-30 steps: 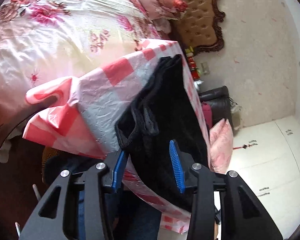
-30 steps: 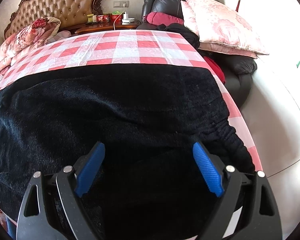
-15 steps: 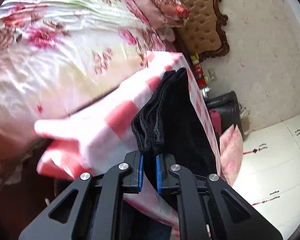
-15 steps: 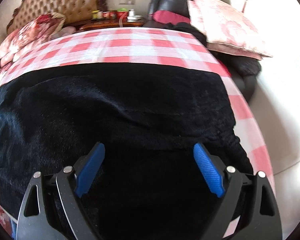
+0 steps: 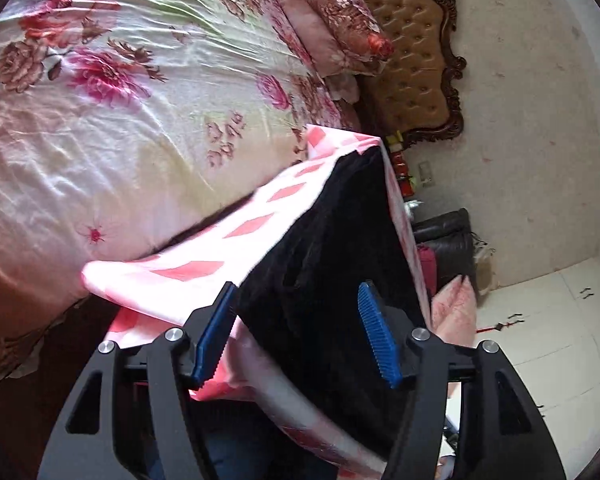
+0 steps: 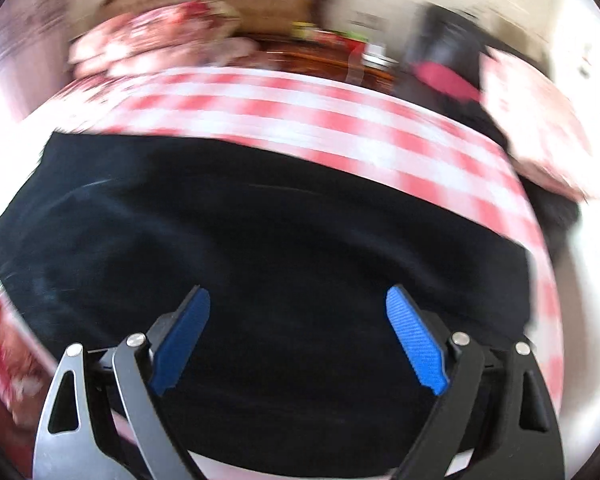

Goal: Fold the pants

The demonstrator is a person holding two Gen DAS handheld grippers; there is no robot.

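The black pants (image 5: pixel 340 252) lie flat on a red-and-white checked cloth (image 5: pixel 260 216). My left gripper (image 5: pixel 296 332) is open at the near end of the pants, its blue pads either side of the fabric edge and holding nothing. In the right wrist view, which is motion-blurred, the pants (image 6: pixel 280 240) fill the middle and the checked cloth (image 6: pixel 300 120) shows beyond them. My right gripper (image 6: pixel 300 336) is open just above the near part of the pants and holds nothing.
A bed with a floral cover (image 5: pixel 120 100) and pillows (image 5: pixel 336 12) lies left of the cloth, with a tufted headboard (image 5: pixel 416 52) behind. A black chair (image 5: pixel 448 240) and pink cushion (image 5: pixel 456 308) stand beyond the cloth, above white floor tiles (image 5: pixel 548 320).
My left gripper closed on the pants' edge half a second ago and has now opened and let go; the fabric lies flatter. The right gripper stayed open and its view shifted, now blurred.
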